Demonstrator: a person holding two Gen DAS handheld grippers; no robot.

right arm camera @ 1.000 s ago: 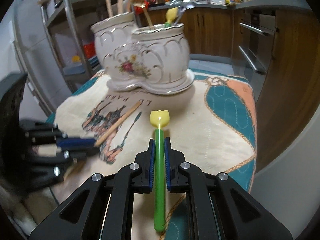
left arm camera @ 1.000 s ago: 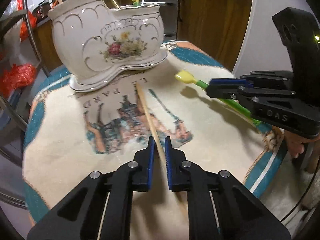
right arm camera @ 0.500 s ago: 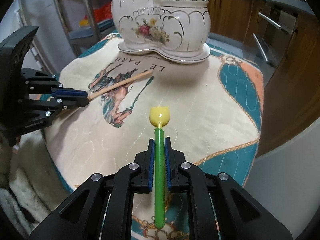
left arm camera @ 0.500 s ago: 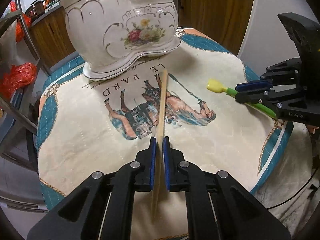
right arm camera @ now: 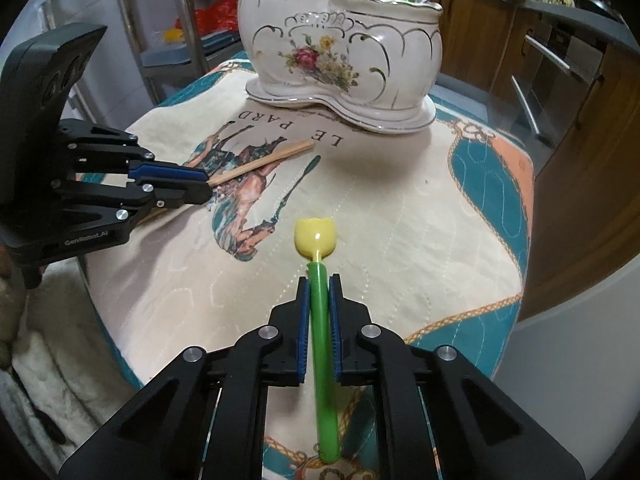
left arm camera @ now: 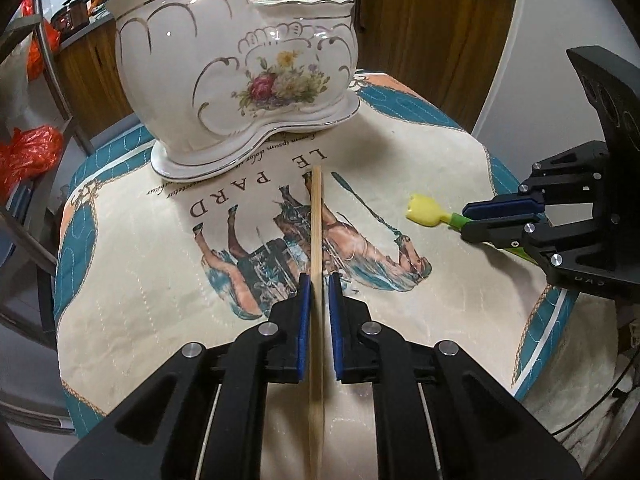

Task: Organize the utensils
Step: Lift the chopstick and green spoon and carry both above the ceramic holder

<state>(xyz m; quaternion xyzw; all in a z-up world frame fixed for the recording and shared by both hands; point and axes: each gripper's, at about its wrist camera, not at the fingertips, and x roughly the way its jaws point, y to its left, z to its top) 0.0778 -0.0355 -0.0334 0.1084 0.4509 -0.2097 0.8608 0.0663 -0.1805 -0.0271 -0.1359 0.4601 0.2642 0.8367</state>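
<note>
Right gripper [right arm camera: 319, 280] clamps a green spoon [right arm camera: 323, 344], yellow bowl forward. Left gripper [right arm camera: 206, 190] grips a chopstick [right arm camera: 266, 162]. Ceramic holder [right arm camera: 344, 60] stands beyond.

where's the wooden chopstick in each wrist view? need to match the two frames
Left wrist: the wooden chopstick runs up the centre, between the fingers of the left gripper, its tip toward the ceramic holder.
Right wrist: the chopstick lies at left-centre, slanting out of the left gripper.
Shared landmark: the floral ceramic holder, at the top of both views.
</note>
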